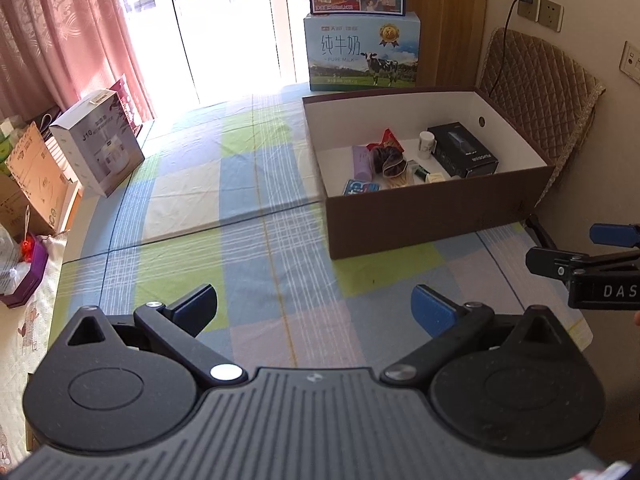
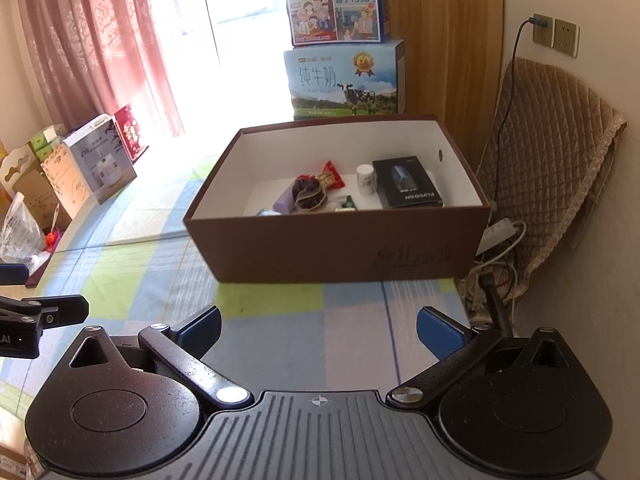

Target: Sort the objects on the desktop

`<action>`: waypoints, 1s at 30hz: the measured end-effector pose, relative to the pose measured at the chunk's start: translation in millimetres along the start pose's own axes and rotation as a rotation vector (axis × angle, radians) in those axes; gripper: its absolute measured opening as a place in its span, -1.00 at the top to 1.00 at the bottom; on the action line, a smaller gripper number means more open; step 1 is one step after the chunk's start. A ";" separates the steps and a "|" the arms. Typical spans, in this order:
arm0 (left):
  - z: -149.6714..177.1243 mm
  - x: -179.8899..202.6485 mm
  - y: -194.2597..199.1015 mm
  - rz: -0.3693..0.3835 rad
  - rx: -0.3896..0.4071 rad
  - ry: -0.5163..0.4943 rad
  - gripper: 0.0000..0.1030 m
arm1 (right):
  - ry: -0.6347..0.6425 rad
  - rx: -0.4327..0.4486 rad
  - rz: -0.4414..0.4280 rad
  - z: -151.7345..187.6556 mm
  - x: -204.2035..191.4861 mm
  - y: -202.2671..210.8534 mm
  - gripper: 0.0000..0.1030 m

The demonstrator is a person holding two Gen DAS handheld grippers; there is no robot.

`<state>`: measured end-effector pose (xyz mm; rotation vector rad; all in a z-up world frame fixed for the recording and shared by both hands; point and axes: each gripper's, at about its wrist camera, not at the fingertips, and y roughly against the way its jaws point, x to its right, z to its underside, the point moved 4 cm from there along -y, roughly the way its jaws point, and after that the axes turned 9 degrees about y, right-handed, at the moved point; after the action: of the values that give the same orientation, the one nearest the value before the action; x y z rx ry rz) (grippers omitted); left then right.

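The left gripper (image 1: 316,308) and right gripper (image 2: 318,330) gape wide, holding nothing. The box (image 2: 336,248) sits mid-frame, 1 black carton (image 2: 408,184) inside.

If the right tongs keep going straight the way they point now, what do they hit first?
Most likely the near brown wall of the open box, which sits straight ahead of the open right tongs. Only bare checked tablecloth lies between, though depth is uncertain.

Left gripper (image 1: 316,308): black body, ribbed grey top plate, two round black hubs.
Fingers (image 1: 434,312): black link arms, blue pads, silver pivot screws.
Right gripper (image 2: 318,330): identical build; white crosshair mark on plate.
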<state>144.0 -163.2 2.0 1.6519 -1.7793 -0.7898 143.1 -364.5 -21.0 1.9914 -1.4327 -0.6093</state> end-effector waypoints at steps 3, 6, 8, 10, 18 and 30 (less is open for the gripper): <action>7.0 -4.1 3.3 0.000 -0.010 0.001 -0.98 | 0.000 -0.003 0.000 6.0 -6.3 5.5 -0.96; 13.1 -5.7 7.6 0.001 -0.010 -0.007 -0.98 | 0.003 -0.007 0.000 12.0 -11.3 10.3 -0.96; 16.8 -6.2 10.6 0.004 -0.010 -0.012 -0.98 | 0.003 -0.013 0.002 15.9 -14.3 13.0 -0.96; 19.8 -6.3 13.2 0.007 -0.011 -0.014 -0.98 | 0.002 -0.019 0.002 20.2 -17.0 15.9 -0.96; 30.1 -6.6 22.0 0.018 -0.010 -0.028 -0.98 | -0.001 -0.041 0.005 34.4 -25.1 23.9 -0.96; 47.8 -5.0 26.4 0.026 -0.037 -0.047 -0.98 | 0.001 -0.060 -0.010 44.4 -33.9 26.6 -0.96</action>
<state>91.1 -154.9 -9.6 1.5955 -1.8039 -0.8518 84.9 -347.6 -33.3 1.9531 -1.3881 -0.6479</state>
